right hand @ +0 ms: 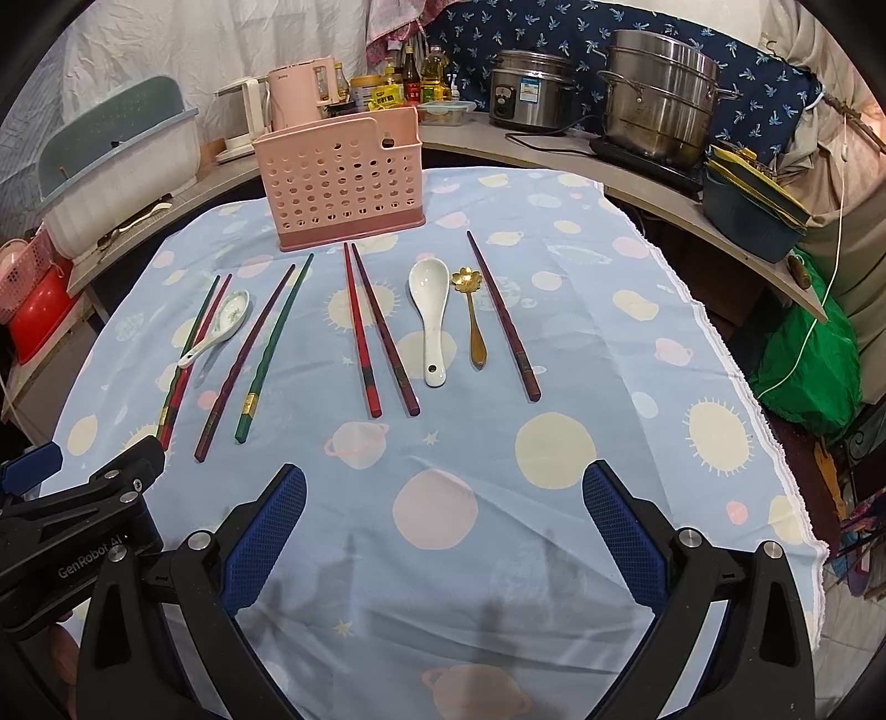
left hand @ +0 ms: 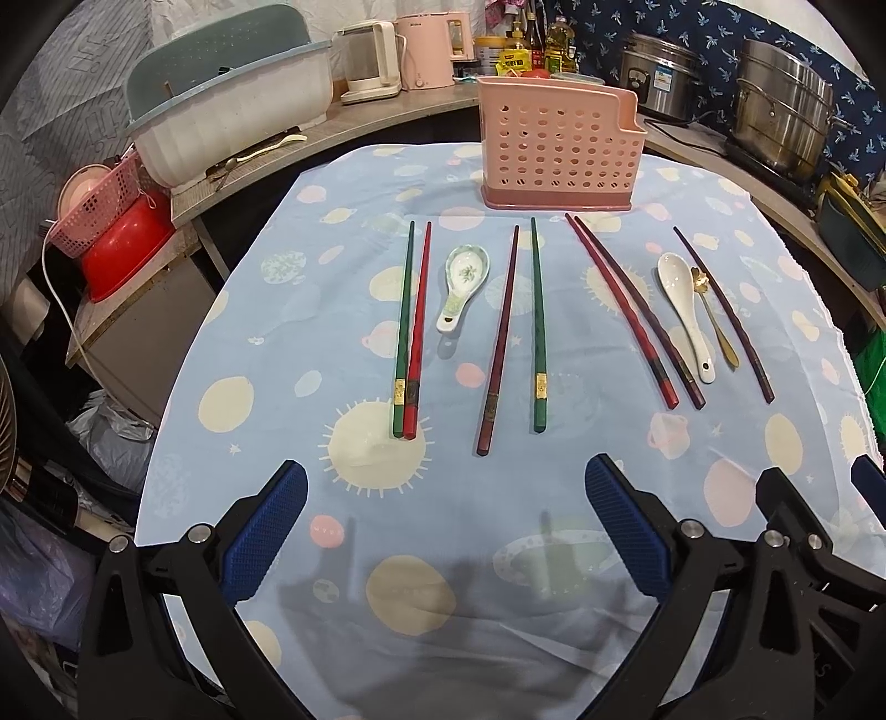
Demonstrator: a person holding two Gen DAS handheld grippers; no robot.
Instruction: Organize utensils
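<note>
A pink perforated utensil holder (left hand: pixel 559 152) (right hand: pixel 346 180) stands at the far side of the table. In front of it lie several chopsticks in green, red and dark maroon (left hand: pixel 412 327) (right hand: pixel 362 327), a patterned ceramic spoon (left hand: pixel 462 285) (right hand: pixel 219 327), a white ceramic spoon (left hand: pixel 686 313) (right hand: pixel 432 315) and a small gold spoon (left hand: pixel 714 315) (right hand: pixel 470 315). My left gripper (left hand: pixel 446 518) is open and empty, hovering at the near side of the table. My right gripper (right hand: pixel 443 520) is open and empty, to the right of the left one.
The table wears a blue cloth (left hand: pixel 332 310) (right hand: pixel 609 343) with planet prints. Behind it a counter holds a white dish tub (left hand: pixel 232 105), kettles (left hand: pixel 426 50), bottles, a rice cooker (right hand: pixel 526 97) and a steel steamer pot (right hand: pixel 659 94). A red basin (left hand: pixel 124 252) sits at left.
</note>
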